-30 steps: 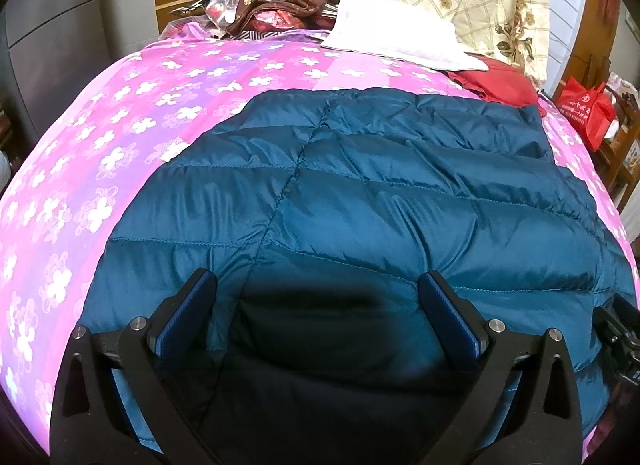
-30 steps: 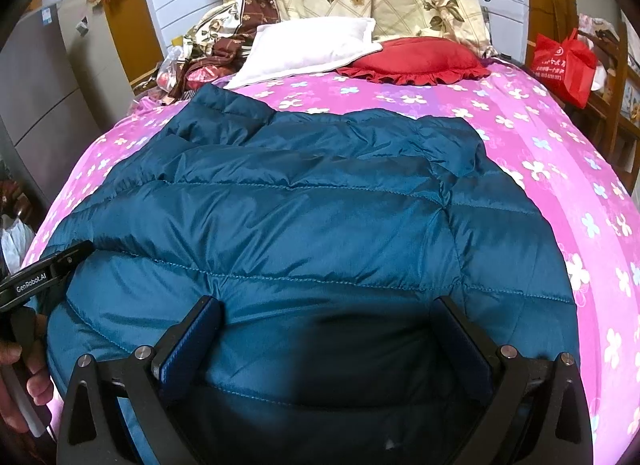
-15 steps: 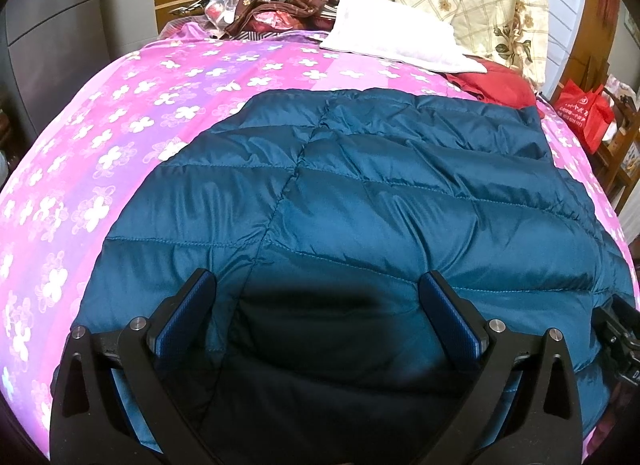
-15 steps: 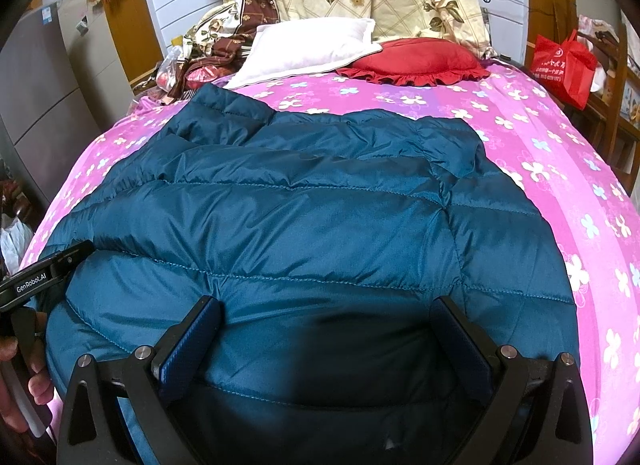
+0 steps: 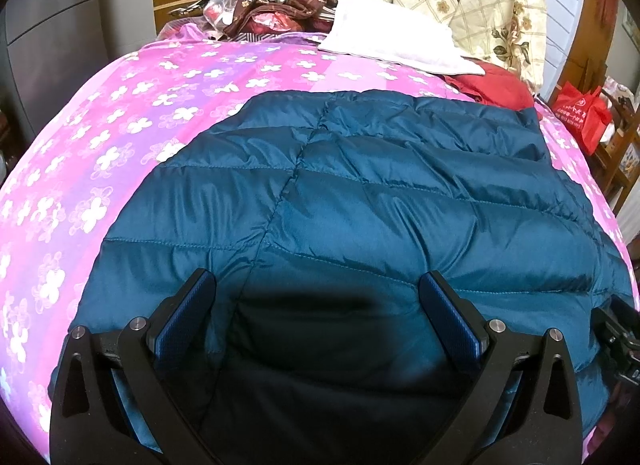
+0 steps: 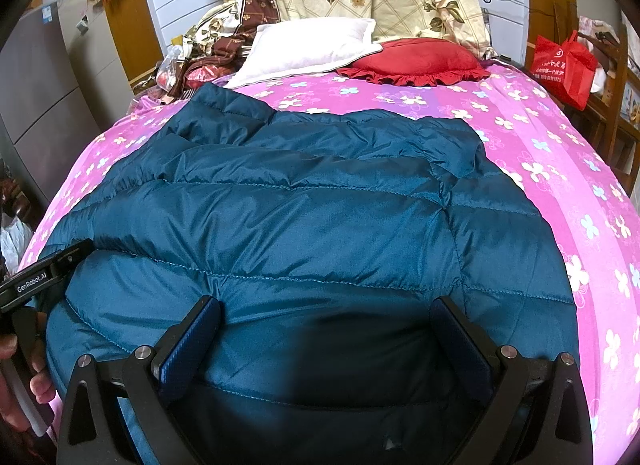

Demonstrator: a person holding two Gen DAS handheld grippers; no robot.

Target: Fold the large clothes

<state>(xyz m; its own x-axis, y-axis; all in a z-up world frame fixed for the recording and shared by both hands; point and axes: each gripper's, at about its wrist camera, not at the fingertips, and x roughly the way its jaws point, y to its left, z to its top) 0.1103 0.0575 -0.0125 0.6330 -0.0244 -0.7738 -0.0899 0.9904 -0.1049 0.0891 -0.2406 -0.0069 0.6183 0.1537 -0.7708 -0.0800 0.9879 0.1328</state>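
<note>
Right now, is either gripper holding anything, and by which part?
Nothing is held. The left gripper and right gripper are both open above the near end of the teal quilted down jacket, fingers apart.

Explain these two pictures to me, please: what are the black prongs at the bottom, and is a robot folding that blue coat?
No robot: a person holds a two-finger gripper in each hand, and each carries a camera looking out along its fingers. One picture comes from the left gripper, the other from the right gripper. Both are open and hold nothing. They hover over the near edge of a teal quilted jacket, spread on a bed with a pink flowered sheet. Behind it lie a white pillow and a red cushion. The person's hand shows at the right view's edge.
</note>
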